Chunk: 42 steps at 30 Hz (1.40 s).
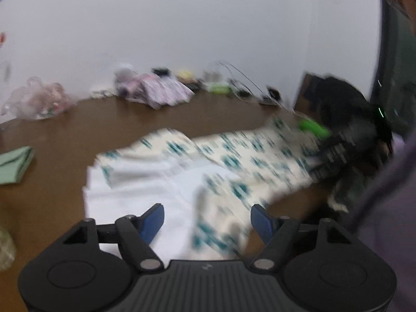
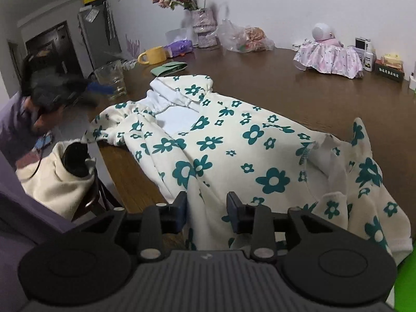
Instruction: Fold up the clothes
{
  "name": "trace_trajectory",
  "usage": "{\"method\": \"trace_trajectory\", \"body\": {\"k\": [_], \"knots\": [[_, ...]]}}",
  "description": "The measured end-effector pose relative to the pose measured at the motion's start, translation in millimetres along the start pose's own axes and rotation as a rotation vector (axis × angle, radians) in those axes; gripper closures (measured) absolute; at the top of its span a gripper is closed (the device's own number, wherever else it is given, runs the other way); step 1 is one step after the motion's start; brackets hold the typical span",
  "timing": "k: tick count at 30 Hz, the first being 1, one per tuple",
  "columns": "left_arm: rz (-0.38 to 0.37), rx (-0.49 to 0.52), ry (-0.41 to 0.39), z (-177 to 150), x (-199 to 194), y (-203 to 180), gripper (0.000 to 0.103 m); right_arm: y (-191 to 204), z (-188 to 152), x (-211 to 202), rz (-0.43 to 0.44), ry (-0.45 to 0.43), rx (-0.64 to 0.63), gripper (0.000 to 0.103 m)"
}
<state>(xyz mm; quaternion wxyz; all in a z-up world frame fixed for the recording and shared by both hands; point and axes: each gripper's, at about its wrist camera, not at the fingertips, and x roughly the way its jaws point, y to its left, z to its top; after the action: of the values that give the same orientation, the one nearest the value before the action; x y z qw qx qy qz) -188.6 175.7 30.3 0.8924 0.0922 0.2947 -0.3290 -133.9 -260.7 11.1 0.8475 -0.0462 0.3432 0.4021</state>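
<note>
A cream garment with teal flowers (image 2: 234,143) lies spread on the brown table (image 2: 286,83), its white lining showing at the neck and its near edge hanging over the table's edge. My right gripper (image 2: 206,208) stands partly open with a fold of the cloth's near edge between its fingers, not pinched. In the blurred left wrist view the same garment (image 1: 234,161) lies ahead, and my left gripper (image 1: 208,218) is wide open above its white end, holding nothing. Each gripper shows in the other's view: the right one (image 1: 312,127) with green fingers, the left one (image 2: 101,88) with blue.
A glass jug (image 2: 111,80), a yellow mug (image 2: 153,55) and a folded green cloth (image 2: 169,68) stand near the garment's far end. A flower vase (image 2: 204,26), a plastic bag (image 2: 247,39) and a pink frilled cover (image 2: 330,57) line the wall. A cream bag (image 2: 57,179) sits on a chair.
</note>
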Motion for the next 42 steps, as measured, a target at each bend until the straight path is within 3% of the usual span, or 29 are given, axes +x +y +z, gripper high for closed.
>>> {"method": "trace_trajectory", "body": {"k": [3,5,6,7,8,9,11,14,19,24,26,28,29,31,33,35,36,42], "knots": [[0.056,0.084,0.086,-6,20,-15,0.03,-2,1,1,-0.002,-0.001,0.0,0.071],[0.073,0.117,0.126,-7,27,-17,0.036,-2,0,1,-0.002,-0.004,0.0,0.07],[0.063,0.113,0.131,-6,24,-14,0.048,-1,-1,0,-0.002,-0.007,0.0,0.071],[0.053,0.11,0.137,-5,22,-10,0.081,-1,-3,0,-0.005,-0.011,-0.002,0.071],[0.053,0.107,0.148,-2,21,-5,0.093,0,-4,-1,-0.008,-0.015,-0.005,0.071],[0.043,0.096,0.16,2,19,2,0.094,1,-5,-2,-0.01,-0.02,-0.009,0.071],[-0.008,0.083,0.167,10,16,17,0.095,2,-7,-2,-0.014,-0.029,-0.015,0.071],[-0.024,0.115,0.173,31,15,33,0.096,0,-9,-2,-0.008,-0.04,-0.012,0.071],[0.12,0.177,0.186,61,8,56,0.089,0,-10,-3,-0.007,-0.046,-0.004,0.071],[0.275,0.159,0.17,60,-6,69,0.088,2,-11,-2,-0.02,-0.057,0.007,0.071],[0.333,0.101,0.13,59,-6,69,0.085,2,-11,-2,-0.023,-0.059,0.011,0.071],[0.369,-0.047,0.007,59,-8,68,0.074,3,-11,-1,-0.027,-0.059,0.008,0.071],[0.37,-0.138,-0.054,58,-7,67,0.07,3,-11,-1,-0.029,-0.06,0.01,0.071],[0.339,-0.218,-0.104,55,3,56,0.067,4,-11,-1,-0.032,-0.061,0.014,0.071],[0.314,-0.192,-0.114,52,9,38,0.067,5,-11,-1,-0.037,-0.061,0.016,0.071],[0.263,-0.2,-0.135,47,7,28,0.058,7,-11,-1,-0.045,-0.059,0.013,0.071],[0.251,-0.21,-0.128,46,12,26,0.052,8,-11,-1,-0.047,-0.058,0.011,0.071],[0.216,-0.252,-0.039,39,50,15,0.055,7,-9,1,-0.045,-0.056,0.017,0.071]]}}
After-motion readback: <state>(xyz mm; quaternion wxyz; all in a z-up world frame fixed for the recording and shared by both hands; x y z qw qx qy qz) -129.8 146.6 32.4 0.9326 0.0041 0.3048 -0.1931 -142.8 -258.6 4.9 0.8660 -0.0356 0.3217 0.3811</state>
